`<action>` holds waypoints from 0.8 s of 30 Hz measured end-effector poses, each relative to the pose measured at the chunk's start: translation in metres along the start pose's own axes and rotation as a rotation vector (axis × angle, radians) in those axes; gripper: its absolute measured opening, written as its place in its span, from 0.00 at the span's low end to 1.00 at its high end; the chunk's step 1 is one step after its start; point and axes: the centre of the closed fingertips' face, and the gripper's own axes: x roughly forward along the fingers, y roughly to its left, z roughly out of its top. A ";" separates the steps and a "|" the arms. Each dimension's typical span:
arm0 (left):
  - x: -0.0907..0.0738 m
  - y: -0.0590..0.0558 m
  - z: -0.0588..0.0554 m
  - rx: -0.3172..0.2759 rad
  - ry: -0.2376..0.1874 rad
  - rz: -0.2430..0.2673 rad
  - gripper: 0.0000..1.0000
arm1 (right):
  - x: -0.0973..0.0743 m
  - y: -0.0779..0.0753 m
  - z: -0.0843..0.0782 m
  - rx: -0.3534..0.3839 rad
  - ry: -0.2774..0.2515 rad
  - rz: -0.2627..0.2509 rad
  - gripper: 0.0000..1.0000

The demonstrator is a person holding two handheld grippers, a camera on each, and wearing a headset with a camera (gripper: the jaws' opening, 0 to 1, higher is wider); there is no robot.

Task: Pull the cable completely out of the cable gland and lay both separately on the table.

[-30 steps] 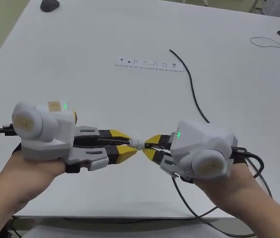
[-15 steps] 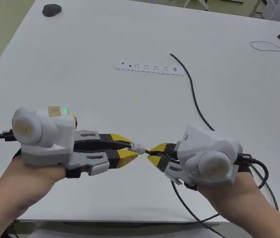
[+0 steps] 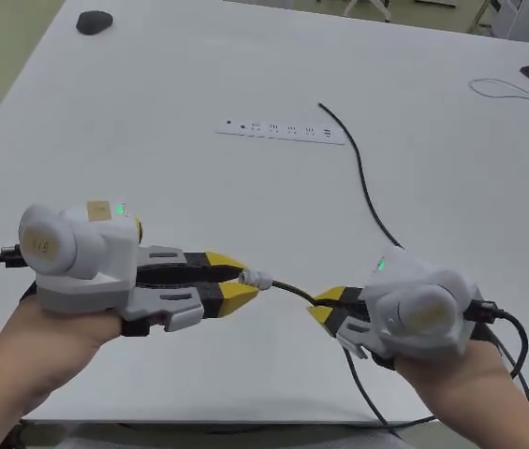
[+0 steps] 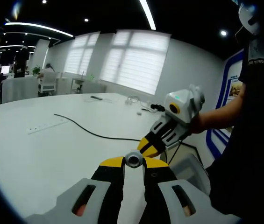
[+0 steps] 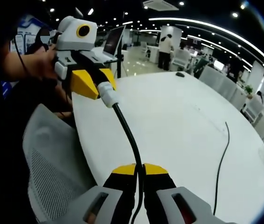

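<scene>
- Left tongs (image 3: 242,279) are closed to a narrow gap on the white cable gland (image 3: 257,279), pinched right at the yellow tips, up in the air over the near edge of the counter (image 3: 152,150).
- Right tongs (image 3: 321,307) are clamped almost fully together on the black cable (image 3: 288,288). A short bare stretch runs from them across to the gland's mouth.
- From the right gripper view the cable goes straight into the gland, so I judge it's not out yet and there's more pulling to do.
- Risk one: the gland sits only in the tips. If I pull off its axis, it could twist and pop out of the left tongs.
- Risk two: if the gland's seal bites hard, the smooth jacket may slide through the right tongs instead of coming free.
- Risk three: a sudden release. Both hands are near the counter's edge, so a jerk could send a piece to the floor.
- The power strip (image 3: 283,129) and its lead (image 3: 362,178) lie well apart, so I see no snag there.
</scene>
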 end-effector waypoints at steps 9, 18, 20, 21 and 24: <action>-0.002 0.002 -0.004 -0.012 -0.002 0.015 0.15 | -0.004 -0.006 -0.017 0.001 0.041 -0.016 0.00; -0.001 0.001 -0.008 -0.021 0.002 0.016 0.15 | -0.004 -0.004 -0.020 -0.013 0.051 -0.011 0.00; -0.001 0.000 -0.008 -0.022 0.001 0.017 0.15 | -0.004 -0.005 -0.020 -0.010 0.050 -0.010 0.00; 0.000 0.001 -0.008 -0.021 0.001 0.017 0.15 | -0.004 -0.005 -0.020 -0.009 0.050 -0.009 0.00; 0.001 0.000 -0.009 -0.016 0.001 0.015 0.15 | -0.003 -0.007 -0.020 -0.007 0.053 -0.009 0.00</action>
